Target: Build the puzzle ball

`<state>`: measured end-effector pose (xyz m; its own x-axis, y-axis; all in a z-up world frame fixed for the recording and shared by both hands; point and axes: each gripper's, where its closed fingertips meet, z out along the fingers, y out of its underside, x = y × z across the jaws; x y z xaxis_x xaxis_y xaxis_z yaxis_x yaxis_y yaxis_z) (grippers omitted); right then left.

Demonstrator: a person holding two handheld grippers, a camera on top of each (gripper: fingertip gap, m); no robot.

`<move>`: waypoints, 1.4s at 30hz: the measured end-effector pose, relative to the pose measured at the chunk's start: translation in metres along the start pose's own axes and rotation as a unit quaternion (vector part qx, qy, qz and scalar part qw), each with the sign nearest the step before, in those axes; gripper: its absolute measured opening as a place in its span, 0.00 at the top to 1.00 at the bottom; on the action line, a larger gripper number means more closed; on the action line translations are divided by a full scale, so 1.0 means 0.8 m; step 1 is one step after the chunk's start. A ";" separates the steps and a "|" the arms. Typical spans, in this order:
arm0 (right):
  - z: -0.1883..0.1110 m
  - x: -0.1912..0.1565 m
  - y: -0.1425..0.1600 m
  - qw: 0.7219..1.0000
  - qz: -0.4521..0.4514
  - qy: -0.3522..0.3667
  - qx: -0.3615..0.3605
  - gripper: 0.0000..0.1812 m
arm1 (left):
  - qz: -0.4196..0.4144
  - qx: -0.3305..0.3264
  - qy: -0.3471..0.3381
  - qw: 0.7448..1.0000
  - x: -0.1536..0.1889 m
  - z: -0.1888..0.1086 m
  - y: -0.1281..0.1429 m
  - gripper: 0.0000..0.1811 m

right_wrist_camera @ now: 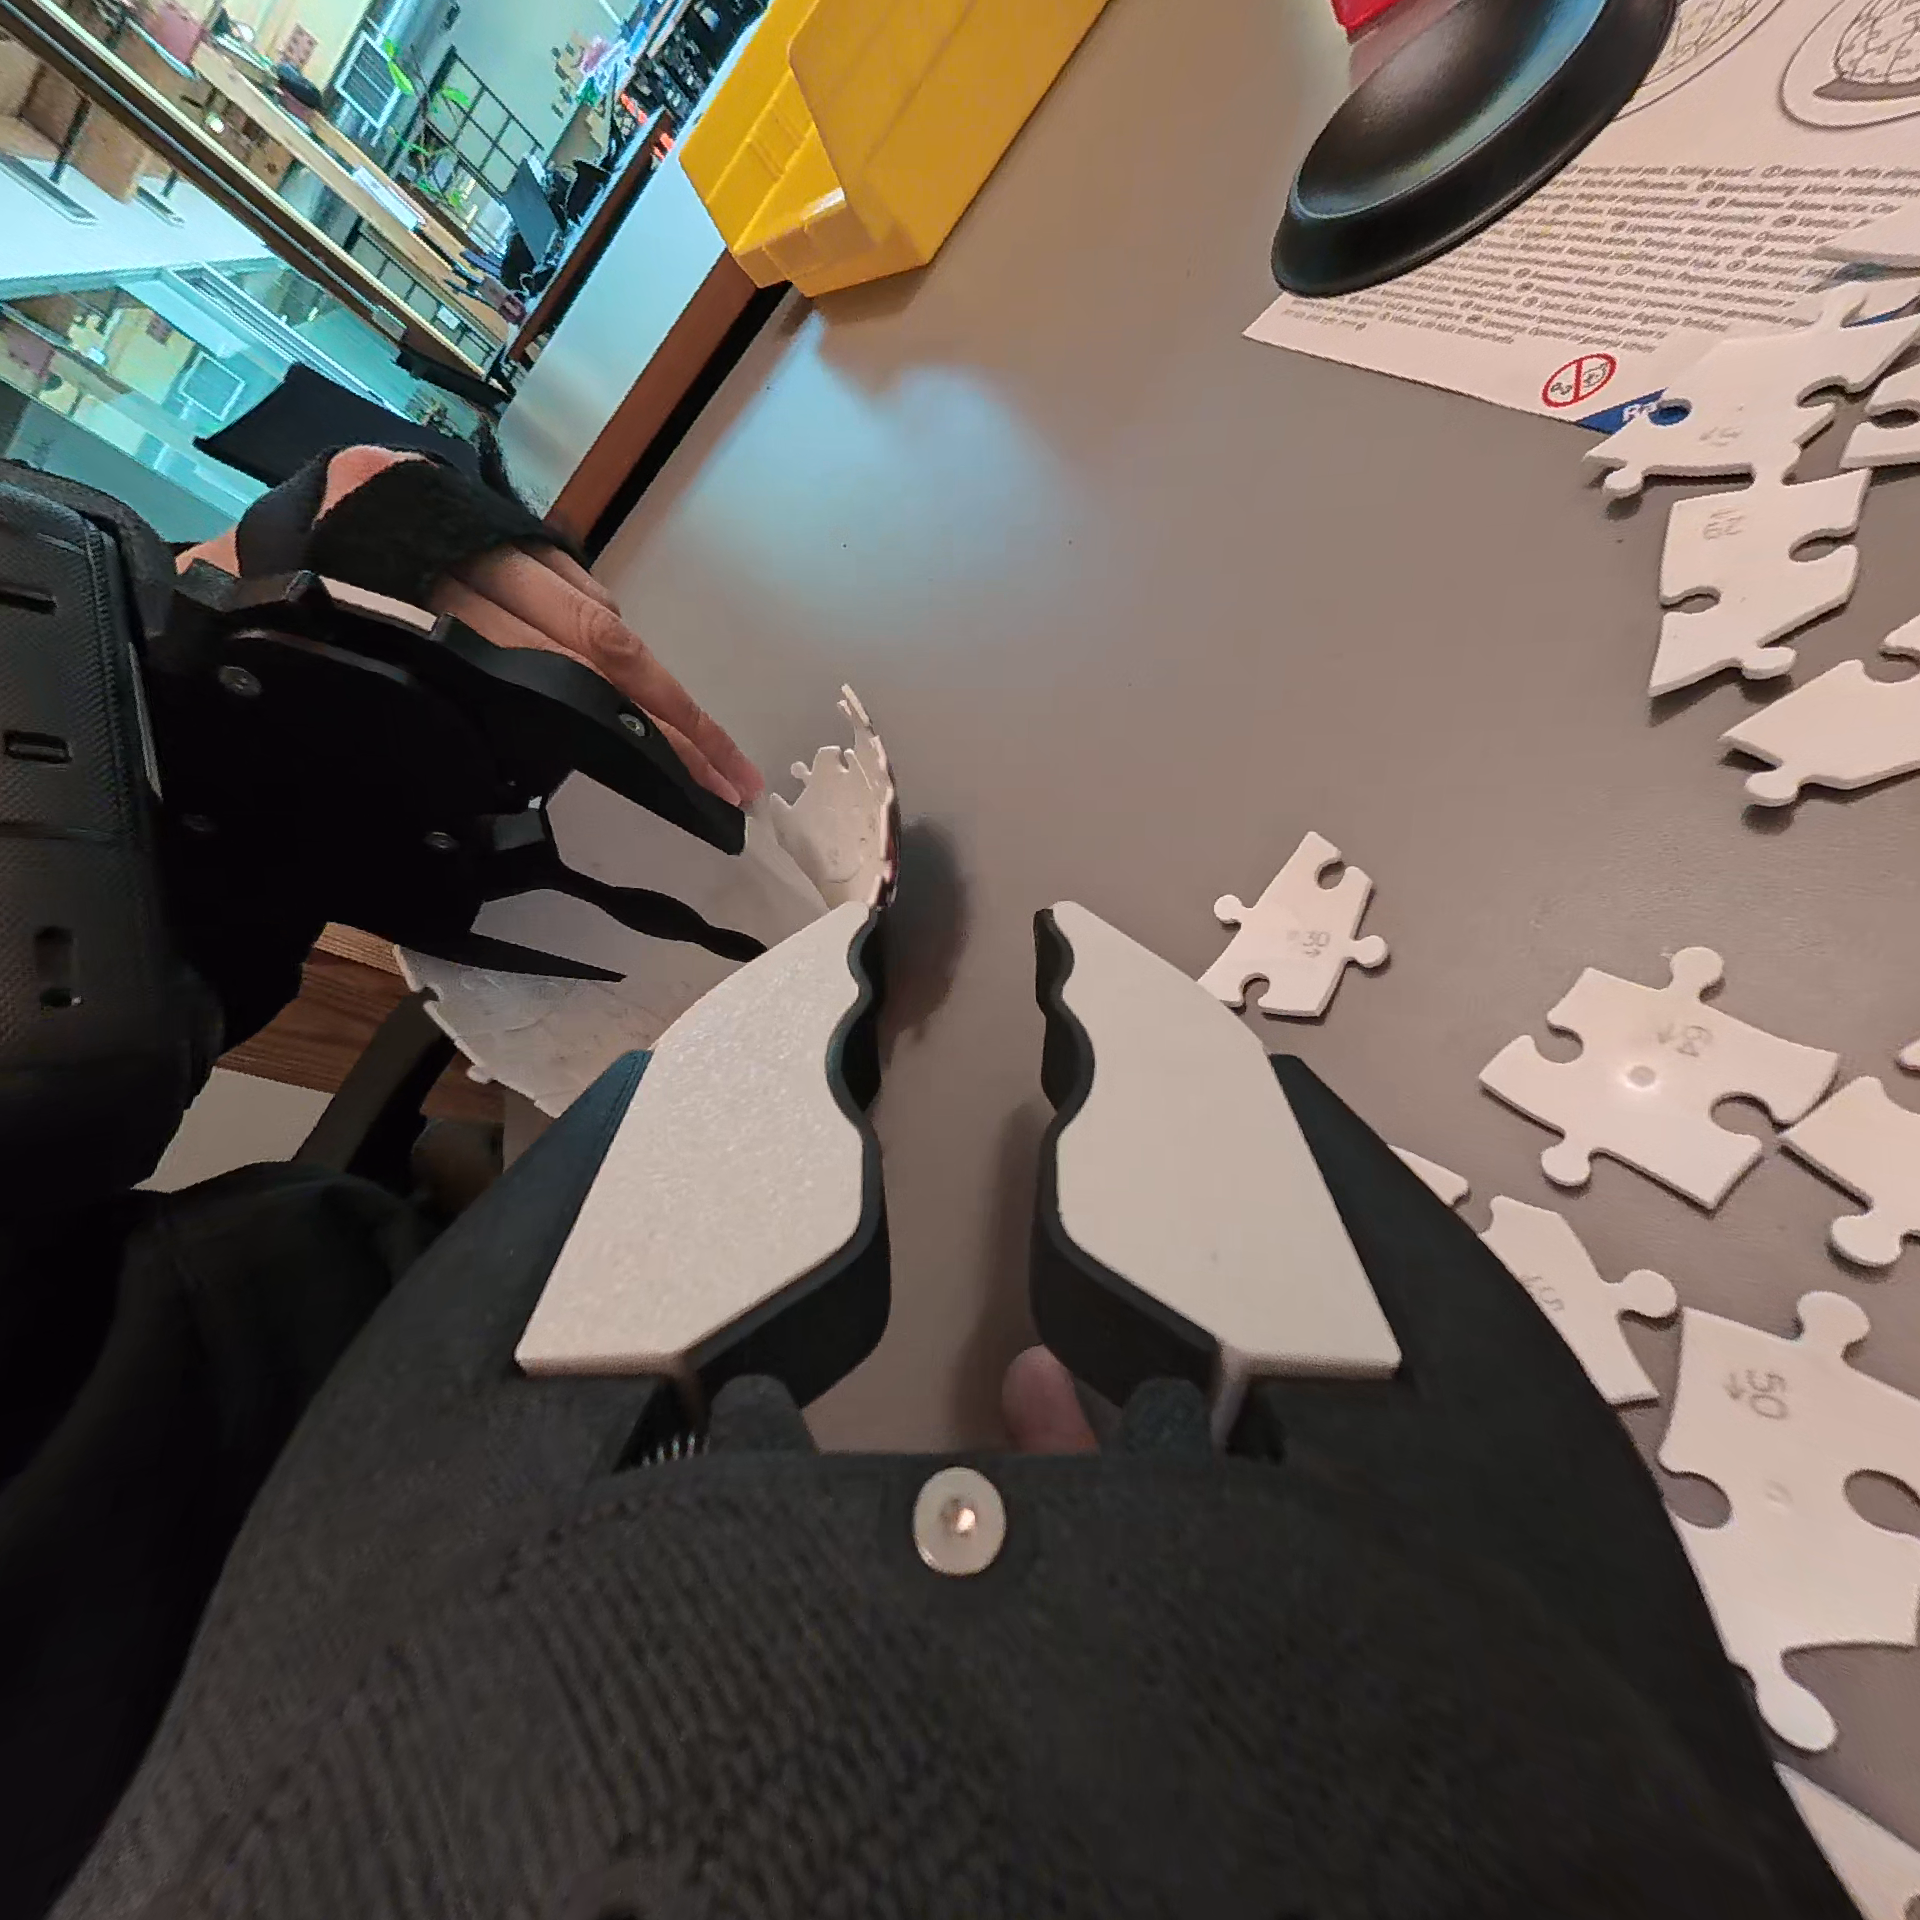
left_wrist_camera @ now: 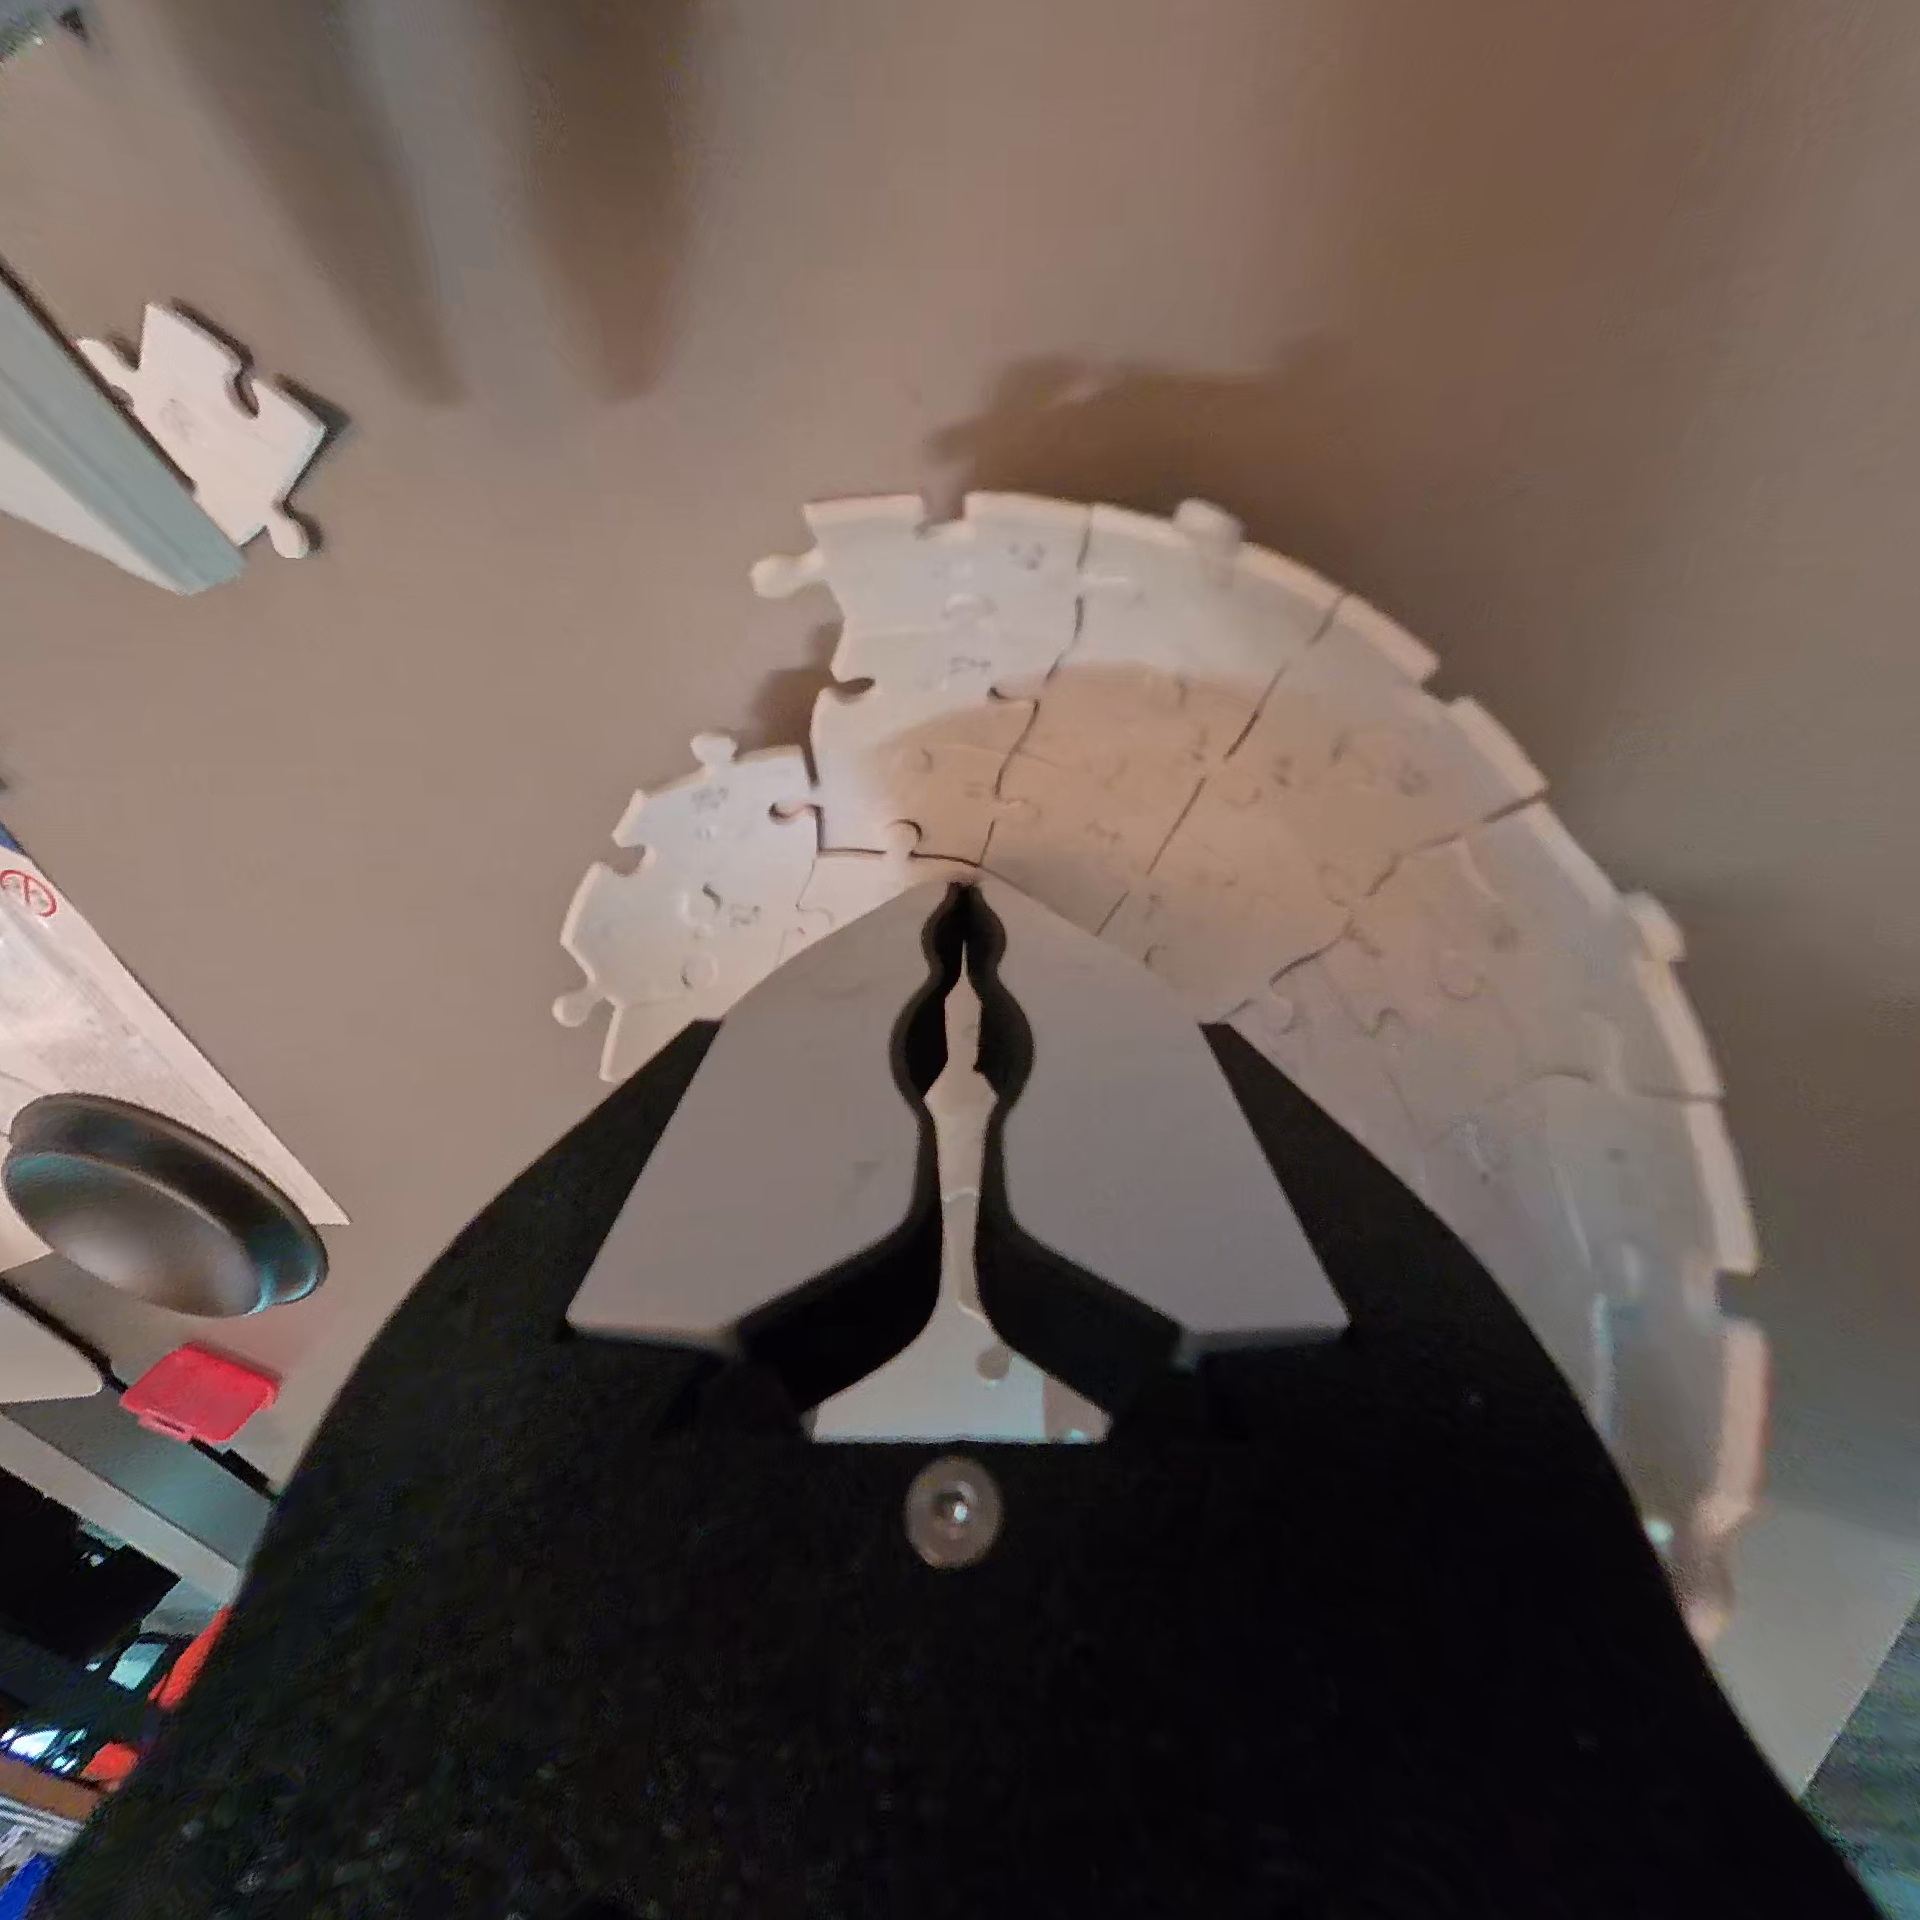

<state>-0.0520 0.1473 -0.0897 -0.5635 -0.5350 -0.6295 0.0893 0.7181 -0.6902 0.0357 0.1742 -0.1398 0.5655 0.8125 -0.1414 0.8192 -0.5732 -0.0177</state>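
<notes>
My left gripper (left_wrist_camera: 958, 894) is shut on the rim of a partly built puzzle ball (left_wrist_camera: 1299, 821), a curved white shell of joined pieces held above the grey table. The shell also shows in the right wrist view (right_wrist_camera: 847, 821), clamped by the left gripper (right_wrist_camera: 743, 831) with a person's gloved hand (right_wrist_camera: 582, 634) behind it. My right gripper (right_wrist_camera: 954, 914) is open and empty, just right of the shell, over the table. Several loose white pieces lie to its right, the nearest one (right_wrist_camera: 1299, 940) close to the right finger.
A black round stand (right_wrist_camera: 1455, 156) sits on a printed instruction sheet (right_wrist_camera: 1621, 270) at the far right. A yellow bin (right_wrist_camera: 883, 135) stands at the table's far edge. One loose piece (left_wrist_camera: 223, 426) lies at the left in the left wrist view, near the stand (left_wrist_camera: 156, 1210). There is about 10 cm between the tips of the two grippers.
</notes>
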 end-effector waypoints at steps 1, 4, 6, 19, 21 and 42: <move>0.000 -0.001 0.000 1.000 0.000 -0.002 0.000 0.85 | 0.001 -0.003 -0.002 1.000 -0.001 0.000 0.001 1.00; 0.001 -0.001 0.000 1.000 -0.002 -0.002 -0.002 0.85 | 0.005 -0.013 0.002 1.000 -0.002 0.001 0.001 1.00; 0.000 -0.001 0.001 1.000 -0.001 -0.002 -0.002 0.85 | 0.011 -0.019 0.007 1.000 -0.002 0.001 0.001 1.00; 0.000 0.003 0.002 1.000 0.000 0.001 -0.003 0.85 | 0.015 0.002 0.044 0.999 0.008 0.000 -0.006 1.00; 0.001 0.004 0.003 1.000 0.000 0.002 -0.005 0.85 | 0.015 0.002 0.043 0.999 0.008 -0.001 -0.007 1.00; 0.005 0.007 0.009 1.000 0.004 0.009 -0.017 0.85 | 0.007 -0.018 0.043 0.999 0.011 0.000 -0.011 1.00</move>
<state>-0.0516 0.1479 -0.0999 -0.5770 -0.5215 -0.6285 0.0655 0.7375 -0.6721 0.0335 0.1859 -0.1407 0.5812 0.8118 -0.0557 0.8136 -0.5811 0.0201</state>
